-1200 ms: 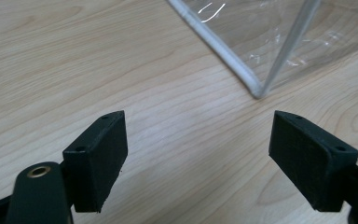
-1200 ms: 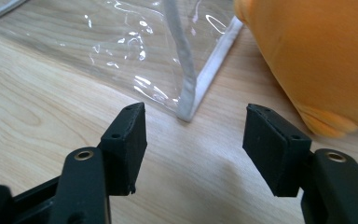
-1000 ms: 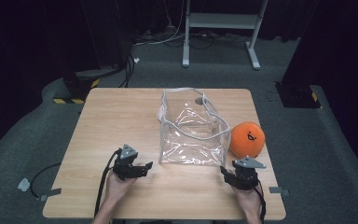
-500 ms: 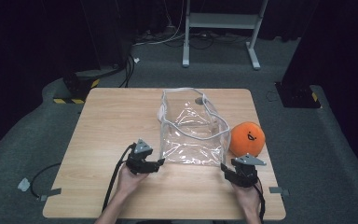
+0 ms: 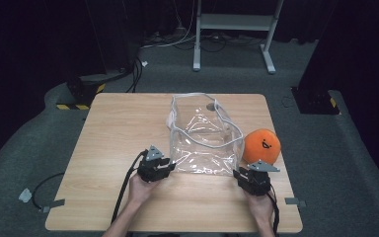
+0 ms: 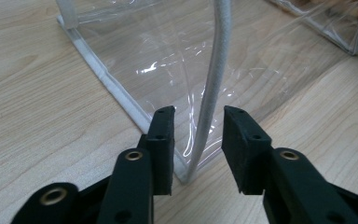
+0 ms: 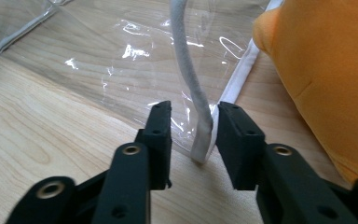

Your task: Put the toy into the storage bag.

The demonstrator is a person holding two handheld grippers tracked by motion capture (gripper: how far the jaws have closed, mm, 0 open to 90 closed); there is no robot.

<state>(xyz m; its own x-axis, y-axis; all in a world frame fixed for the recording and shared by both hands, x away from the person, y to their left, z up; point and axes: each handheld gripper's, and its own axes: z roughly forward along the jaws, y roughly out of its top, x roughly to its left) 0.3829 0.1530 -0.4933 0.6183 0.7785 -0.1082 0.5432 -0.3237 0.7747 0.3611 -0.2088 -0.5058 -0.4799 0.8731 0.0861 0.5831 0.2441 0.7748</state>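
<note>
Left claw (image 5: 169, 167): in the high view it is held at the bag's (image 5: 205, 140) near left corner; its jaws have just been closing.
Right claw (image 5: 238, 176): it is held at the near right corner, jaws likewise just closing.
Bag: clear, upright mid-table (image 5: 118, 123), open at the top.
Ball (image 5: 261, 146): orange, placed just right of the bag, a dark face mark on it.

Left claw view: the jaws are seen apart, with the white corner seam (image 6: 209, 107) between them, not yet pinched.
Right claw view: the jaws stand apart around the other seam (image 7: 192, 93); the right pad looks close to it, but no grip is made out. The ball (image 7: 326, 79) is seen just beside.

Risk: the thin seam may be missed or slip out if the jaws are shut off-centre; the bag may be dragged or collapsed if one side is pulled first; the ball may be knocked away by the right claw.
Writing: none can be read.
</note>
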